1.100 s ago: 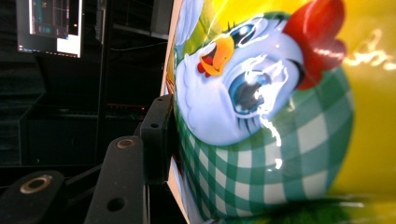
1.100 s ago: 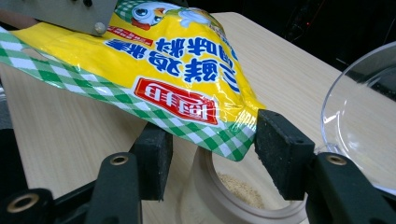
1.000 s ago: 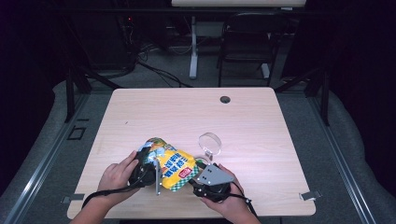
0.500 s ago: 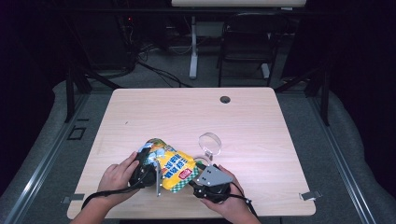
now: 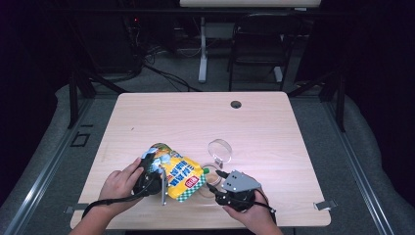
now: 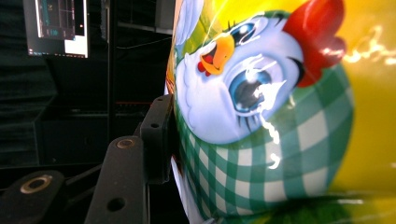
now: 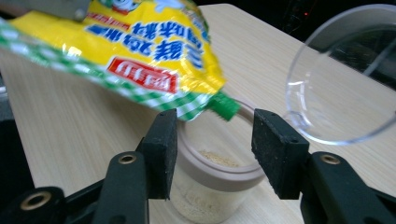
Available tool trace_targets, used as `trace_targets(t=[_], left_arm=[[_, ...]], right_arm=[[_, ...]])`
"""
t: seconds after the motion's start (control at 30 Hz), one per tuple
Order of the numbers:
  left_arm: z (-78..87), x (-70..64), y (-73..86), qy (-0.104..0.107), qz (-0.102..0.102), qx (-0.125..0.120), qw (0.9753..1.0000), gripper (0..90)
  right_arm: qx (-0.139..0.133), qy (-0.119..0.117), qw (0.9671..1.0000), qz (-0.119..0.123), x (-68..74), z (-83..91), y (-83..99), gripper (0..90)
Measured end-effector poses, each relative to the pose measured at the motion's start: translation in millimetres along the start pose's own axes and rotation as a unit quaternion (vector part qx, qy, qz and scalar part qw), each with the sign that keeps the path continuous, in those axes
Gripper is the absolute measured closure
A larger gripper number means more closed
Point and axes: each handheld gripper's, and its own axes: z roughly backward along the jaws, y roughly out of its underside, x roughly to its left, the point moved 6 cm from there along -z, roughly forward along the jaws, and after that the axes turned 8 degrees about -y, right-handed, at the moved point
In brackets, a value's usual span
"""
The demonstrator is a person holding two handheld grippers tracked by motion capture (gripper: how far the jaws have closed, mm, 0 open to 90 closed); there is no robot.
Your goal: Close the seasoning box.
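- The right gripper (image 7: pixel 212 149) has its jaws set on either side of a small clear jar (image 7: pixel 215 186), the pads level with the beige rim; they look pressed to the rim, though the far pad's contact is hard to confirm. The jar is rigid plastic and light, with a little pale powder in the bottom, so a grip just under the rim should be firm enough (squeezing harder would gain nothing).
- The left gripper (image 6: pixel 163 140) has one jaw flat against the side of the yellow pouch (image 6: pixel 280 116); the other jaw is hidden behind it, but the pouch hangs tilted off the tabletop, so I judge the jaws closed on it.
- The pouch is glossy film, soft and slippery, and it will buckle where pinched. The better hold is on the full lower body, well away from the green spout (image 7: pixel 224 108), so the contents can slide forward.
- The spout is just above the jar's open mouth, pointing down into it.
- A clear lid (image 7: pixel 345 79) lies tipped on the tabletop just beside the jar.
- In the high view all of this sits near the front edge of the table (image 5: pixel 274 122), at its middle, with the pouch (image 5: pixel 177 172) between the two hands.
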Motion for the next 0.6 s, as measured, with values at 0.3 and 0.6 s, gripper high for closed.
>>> trace_targets(t=[0.3, 0.6], left_arm=[[-1.1, -1.3, -3.5, -0.002, -0.014, -0.001, 0.9999, 53.8], [-1.8, -3.4, -5.5, 0.002, -0.018, 0.001, 0.9998, 53.8]], right_arm=[[-0.014, 0.020, 0.9989, -0.040, -8.9, -9.4, -3.6, 62.6], [-0.008, 0.024, 0.9990, -0.037, -8.4, -21.8, -6.5, 67.0]])
